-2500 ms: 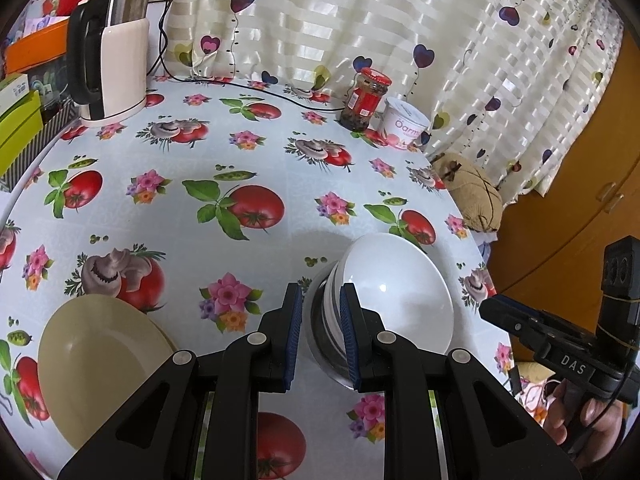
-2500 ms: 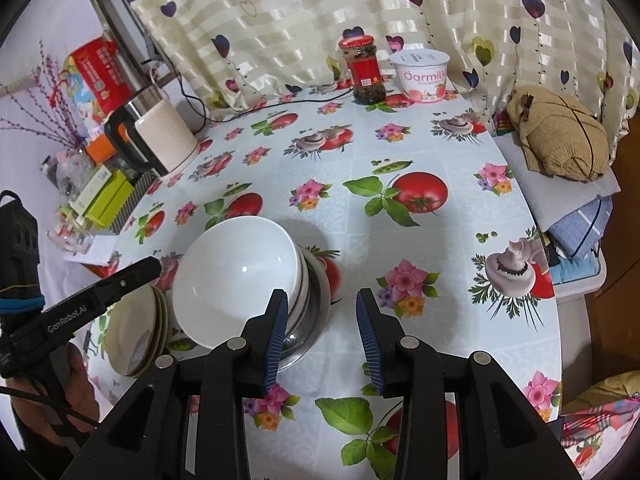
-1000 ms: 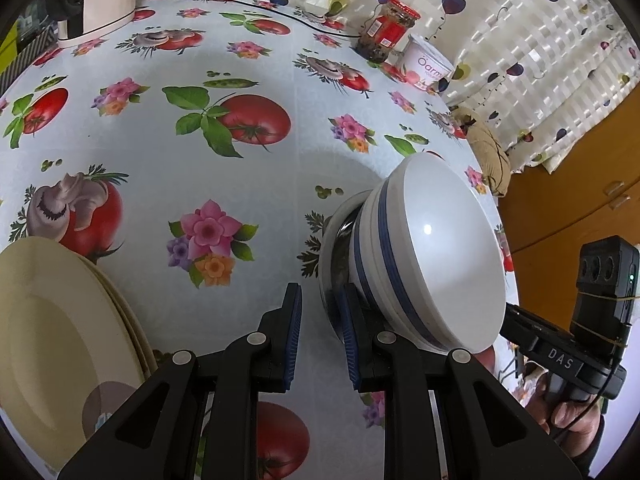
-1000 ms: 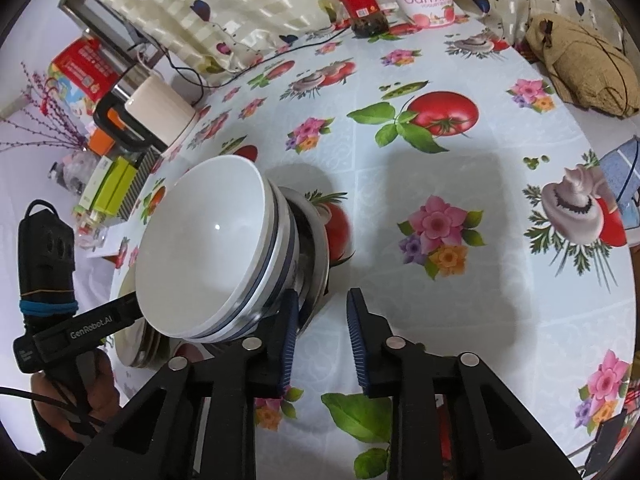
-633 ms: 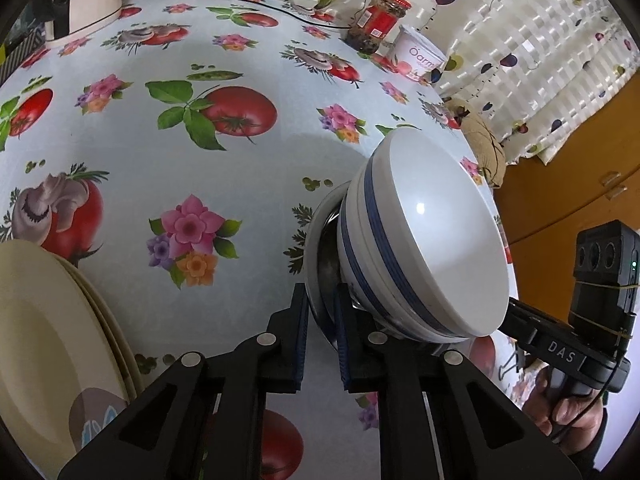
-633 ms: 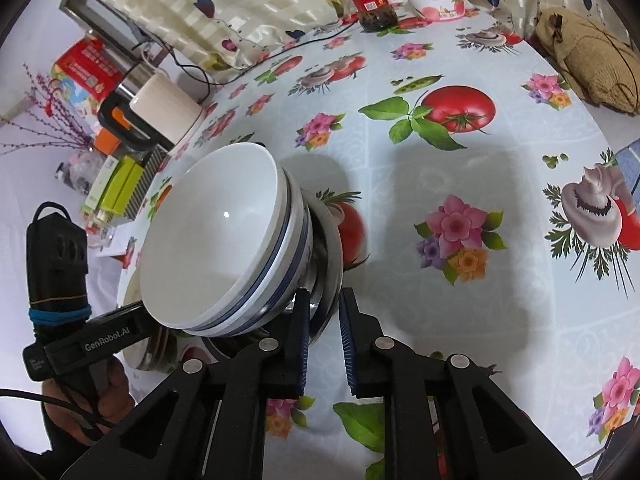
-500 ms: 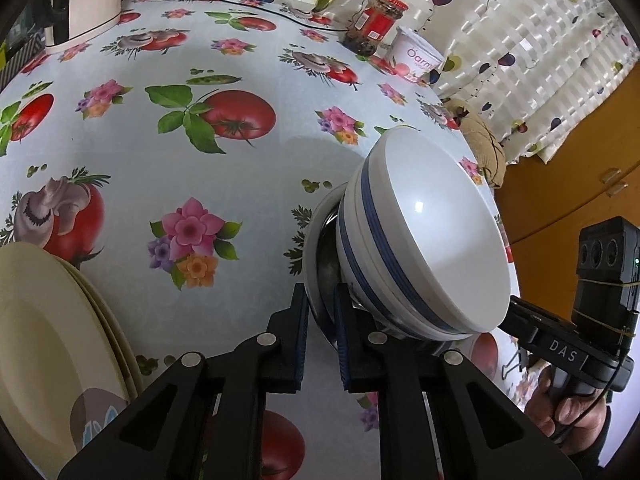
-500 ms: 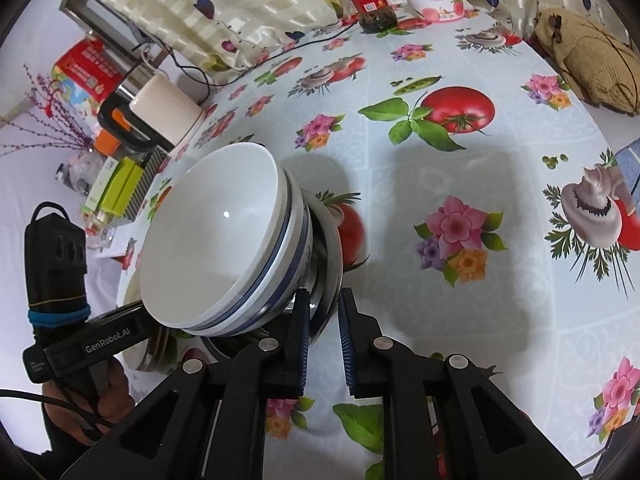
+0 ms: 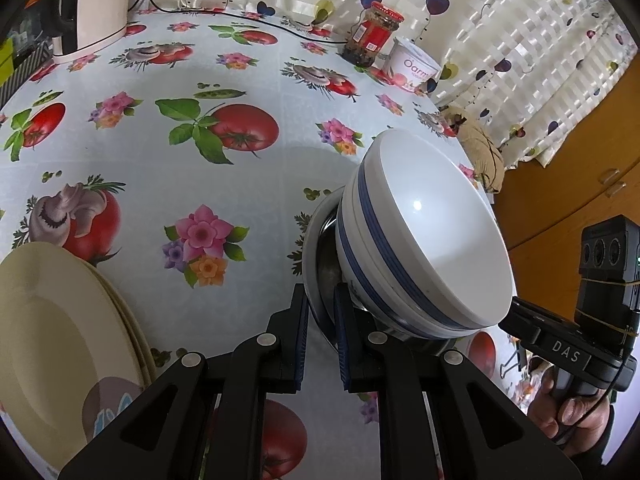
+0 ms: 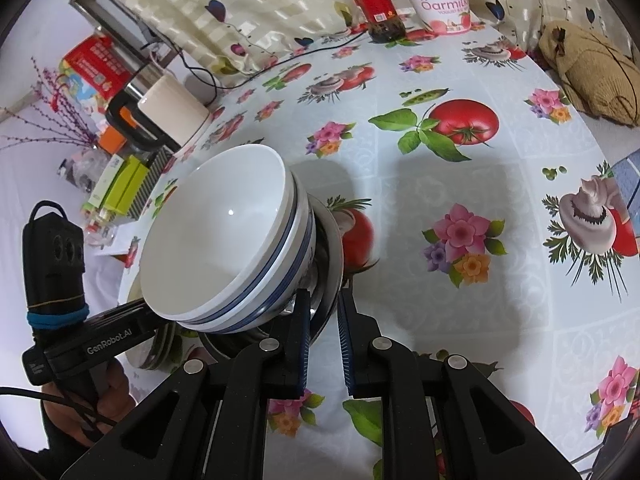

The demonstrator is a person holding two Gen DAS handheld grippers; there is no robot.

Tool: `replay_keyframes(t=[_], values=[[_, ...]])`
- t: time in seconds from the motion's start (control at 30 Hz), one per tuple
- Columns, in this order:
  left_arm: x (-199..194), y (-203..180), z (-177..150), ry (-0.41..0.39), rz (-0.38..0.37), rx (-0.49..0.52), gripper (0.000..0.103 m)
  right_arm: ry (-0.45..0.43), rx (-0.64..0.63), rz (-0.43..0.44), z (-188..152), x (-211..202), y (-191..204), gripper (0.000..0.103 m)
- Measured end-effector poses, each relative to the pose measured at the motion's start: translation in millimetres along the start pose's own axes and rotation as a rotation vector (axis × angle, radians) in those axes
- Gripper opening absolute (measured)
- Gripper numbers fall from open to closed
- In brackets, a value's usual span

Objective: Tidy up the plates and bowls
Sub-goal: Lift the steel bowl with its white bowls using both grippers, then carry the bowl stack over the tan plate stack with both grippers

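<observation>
A steel bowl point(image 9: 316, 248) carries a stack of white bowls with blue bands point(image 9: 432, 232). My left gripper point(image 9: 321, 320) is shut on the steel bowl's rim on one side. My right gripper point(image 10: 323, 312) is shut on the rim of the steel bowl point(image 10: 334, 248) on the opposite side, below the white bowls point(image 10: 224, 240). The stack is tilted and looks lifted off the table. A stack of cream plates point(image 9: 52, 340) lies at the lower left in the left wrist view and shows under the bowls in the right wrist view point(image 10: 150, 344).
The table has a tomato and flower print cloth point(image 9: 200, 80). A kettle point(image 9: 96, 4), a red-lidded jar point(image 9: 372, 32) and a yogurt tub point(image 9: 412, 66) stand near the curtain. Boxes point(image 10: 124, 184) sit by the kettle point(image 10: 168, 116). A brown bag point(image 10: 592, 76) lies off the table's far edge.
Both grippers closed on the steel bowl's rim from opposite sides. The bowl stack has tilted and risen slightly since then.
</observation>
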State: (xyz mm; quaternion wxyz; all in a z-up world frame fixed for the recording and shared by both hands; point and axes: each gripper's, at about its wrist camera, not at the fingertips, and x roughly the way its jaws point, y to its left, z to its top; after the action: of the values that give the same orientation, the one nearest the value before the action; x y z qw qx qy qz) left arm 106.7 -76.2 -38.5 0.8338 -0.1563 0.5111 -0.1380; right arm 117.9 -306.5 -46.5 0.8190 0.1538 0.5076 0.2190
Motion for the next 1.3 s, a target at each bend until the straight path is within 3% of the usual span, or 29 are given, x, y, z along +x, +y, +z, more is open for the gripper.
replay_keyframes(t=[0.5, 1.3], values=[[-36, 12, 0, -0.058, 0.029, -0.028, 0.013, -0.026, -0.06, 0.023, 7, -14, 31, 0.014], [-92, 68, -16, -0.14, 0.127, -0.136, 0.013, 0.026, -0.203, 0.089, 10, 10, 108, 0.014]])
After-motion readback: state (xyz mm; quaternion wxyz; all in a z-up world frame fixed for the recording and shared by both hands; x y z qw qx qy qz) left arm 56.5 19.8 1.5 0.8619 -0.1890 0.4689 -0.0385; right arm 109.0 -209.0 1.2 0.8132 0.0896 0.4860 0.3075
